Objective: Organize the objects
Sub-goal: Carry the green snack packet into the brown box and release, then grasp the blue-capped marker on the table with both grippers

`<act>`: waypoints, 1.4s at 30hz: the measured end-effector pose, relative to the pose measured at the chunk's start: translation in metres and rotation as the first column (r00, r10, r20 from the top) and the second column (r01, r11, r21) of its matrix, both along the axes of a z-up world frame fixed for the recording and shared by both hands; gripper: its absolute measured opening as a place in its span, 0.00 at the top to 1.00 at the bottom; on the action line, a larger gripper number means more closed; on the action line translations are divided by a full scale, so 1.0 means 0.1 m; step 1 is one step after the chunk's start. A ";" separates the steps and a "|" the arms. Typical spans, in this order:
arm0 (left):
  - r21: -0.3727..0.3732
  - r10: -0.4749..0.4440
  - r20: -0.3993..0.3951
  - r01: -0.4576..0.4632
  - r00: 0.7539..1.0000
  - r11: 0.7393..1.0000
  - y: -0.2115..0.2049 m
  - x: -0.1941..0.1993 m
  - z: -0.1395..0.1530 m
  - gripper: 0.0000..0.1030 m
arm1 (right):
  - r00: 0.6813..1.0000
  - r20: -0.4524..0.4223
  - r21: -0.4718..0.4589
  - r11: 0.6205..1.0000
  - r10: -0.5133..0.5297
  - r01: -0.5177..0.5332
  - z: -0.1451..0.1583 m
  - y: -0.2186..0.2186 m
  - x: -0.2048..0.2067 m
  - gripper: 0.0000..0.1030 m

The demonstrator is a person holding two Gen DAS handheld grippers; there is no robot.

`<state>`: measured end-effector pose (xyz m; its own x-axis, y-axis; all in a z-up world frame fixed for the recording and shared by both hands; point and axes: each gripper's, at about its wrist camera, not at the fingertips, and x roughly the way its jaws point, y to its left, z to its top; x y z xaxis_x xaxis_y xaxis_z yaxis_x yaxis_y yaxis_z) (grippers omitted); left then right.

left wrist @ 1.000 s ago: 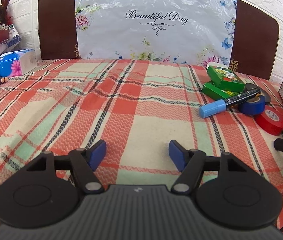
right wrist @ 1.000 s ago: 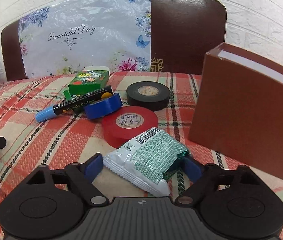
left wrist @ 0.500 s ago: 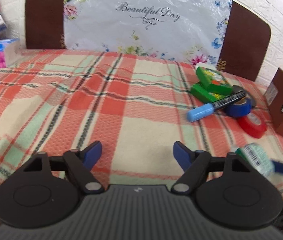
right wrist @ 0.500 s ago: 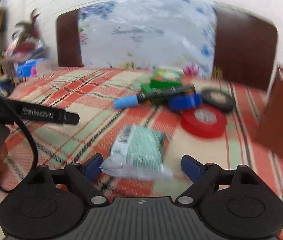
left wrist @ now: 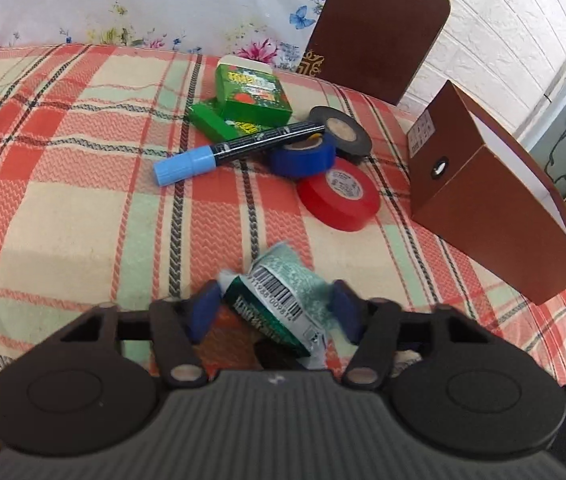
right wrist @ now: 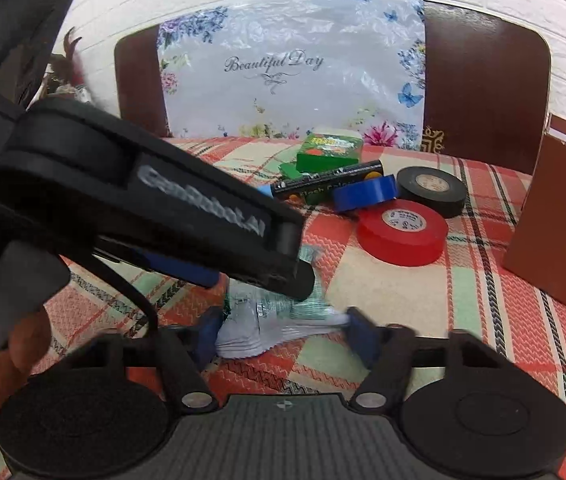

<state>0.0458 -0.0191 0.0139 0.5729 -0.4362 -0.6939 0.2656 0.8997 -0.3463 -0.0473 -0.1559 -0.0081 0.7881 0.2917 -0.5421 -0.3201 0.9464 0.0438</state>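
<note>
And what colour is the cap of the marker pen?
Light blue; the marker's cap shows best in the left wrist view, while the body is black.

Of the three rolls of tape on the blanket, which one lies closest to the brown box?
The red tape roll. It lies flat and alone, nearest the brown box. The black tape roll is farther back, and the blue tape roll sits under the marker.

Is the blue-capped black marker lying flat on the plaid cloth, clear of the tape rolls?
No: the blue-capped black marker has its far end propped on the blue tape roll, with only its cap end down on the plaid cloth.
</note>
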 end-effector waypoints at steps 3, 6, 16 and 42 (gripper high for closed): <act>-0.001 -0.028 -0.005 0.028 1.000 1.000 -0.05 0.03 0.08 0.53 | 1.000 0.024 0.013 1.000 0.005 -0.005 0.03 -0.02 -0.05 0.54; 0.041 -0.078 0.076 0.076 0.994 0.996 -0.23 0.00 0.34 0.54 | 0.994 0.110 -0.010 1.000 -0.017 0.018 0.13 -0.03 -0.12 0.58; 0.062 -0.310 0.335 0.307 0.890 0.950 -1.37 0.27 1.15 0.54 | 0.886 0.400 -0.015 0.965 -0.234 0.262 0.78 -0.87 -0.01 0.58; -0.007 0.029 0.244 -0.028 0.969 1.000 -0.48 0.51 0.74 0.54 | 0.939 0.319 -0.018 0.990 -0.129 0.142 0.50 -0.93 0.12 0.50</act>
<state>0.0964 -0.0668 0.0876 0.7374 -0.4191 -0.5298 0.3166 0.9072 -0.2771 -0.0357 -0.2488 0.0422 0.9514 0.1530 -0.2672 -0.1796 0.9807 -0.0779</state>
